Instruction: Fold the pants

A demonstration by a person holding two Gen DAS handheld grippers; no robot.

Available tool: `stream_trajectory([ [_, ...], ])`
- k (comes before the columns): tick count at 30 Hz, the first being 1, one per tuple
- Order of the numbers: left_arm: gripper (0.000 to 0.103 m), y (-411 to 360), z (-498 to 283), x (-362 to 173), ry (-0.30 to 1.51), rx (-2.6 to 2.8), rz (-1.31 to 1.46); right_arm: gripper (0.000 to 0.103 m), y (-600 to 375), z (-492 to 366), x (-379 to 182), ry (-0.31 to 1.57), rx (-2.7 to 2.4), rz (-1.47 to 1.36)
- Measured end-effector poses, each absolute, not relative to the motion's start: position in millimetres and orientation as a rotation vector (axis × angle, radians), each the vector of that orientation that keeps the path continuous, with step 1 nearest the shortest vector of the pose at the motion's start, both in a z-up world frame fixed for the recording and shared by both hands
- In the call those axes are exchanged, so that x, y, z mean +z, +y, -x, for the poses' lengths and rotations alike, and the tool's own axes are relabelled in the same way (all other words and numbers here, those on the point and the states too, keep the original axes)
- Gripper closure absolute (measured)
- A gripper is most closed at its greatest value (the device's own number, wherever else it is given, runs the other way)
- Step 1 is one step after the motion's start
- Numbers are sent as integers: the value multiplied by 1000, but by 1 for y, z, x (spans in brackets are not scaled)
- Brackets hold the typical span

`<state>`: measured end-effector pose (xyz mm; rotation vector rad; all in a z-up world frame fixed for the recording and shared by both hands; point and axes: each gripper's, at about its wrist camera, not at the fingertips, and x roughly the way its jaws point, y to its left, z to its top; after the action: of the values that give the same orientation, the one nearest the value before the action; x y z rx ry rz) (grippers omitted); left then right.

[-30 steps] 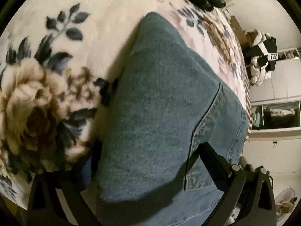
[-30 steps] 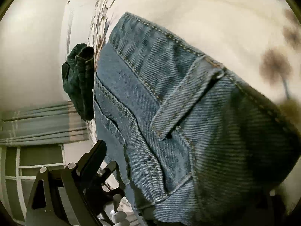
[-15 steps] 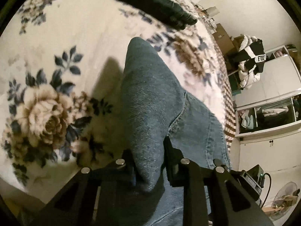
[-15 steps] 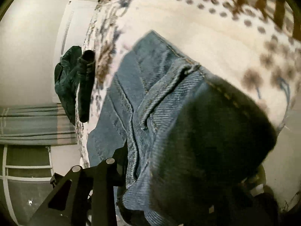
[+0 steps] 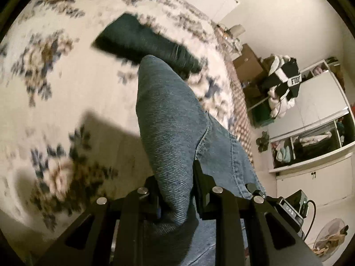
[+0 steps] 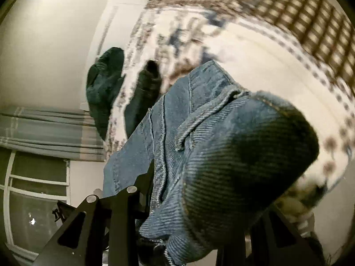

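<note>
Since a second ago, the blue jeans have been gathered up off the floral blanket and both grippers drawn closed. A thick fold of denim is clamped by the left gripper, the leg trailing forward above the bed. The waistband with its belt loop is pinched in the right gripper. A dark folded garment is seen lying on the blanket beyond.

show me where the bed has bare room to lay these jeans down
Free: the pale stretch of blanket left of the lifted jeans, between the flower prints. Crowded: ahead, where folded dark pants lie, with a dark pile beyond. Both grippers clamp denim.
</note>
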<state>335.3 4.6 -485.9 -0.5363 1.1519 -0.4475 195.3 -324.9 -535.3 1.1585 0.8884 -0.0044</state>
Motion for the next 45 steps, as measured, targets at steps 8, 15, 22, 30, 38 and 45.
stream_trajectory([
  [8,84,22,-449,-439,1055,-482,556,68,-307,-320,-479,799,8,-1110],
  [15,84,50,-579,-447,1031,-499,554,68,-279,-462,-475,747,-9,-1085],
  [22,84,87,-696,-522,1087,-454,564,68,-245,-580,-546,773,-22,-1095],
  [30,80,112,-717,-596,1219,-424,566,58,-224,-609,-614,924,-24,-1108],
  [38,79,121,-710,-593,1236,-426,595,58,-245,-574,-602,959,-108,-1044],
  [45,78,115,-699,-563,1216,-307,437,61,-251,-578,-588,1016,-168,-894],
])
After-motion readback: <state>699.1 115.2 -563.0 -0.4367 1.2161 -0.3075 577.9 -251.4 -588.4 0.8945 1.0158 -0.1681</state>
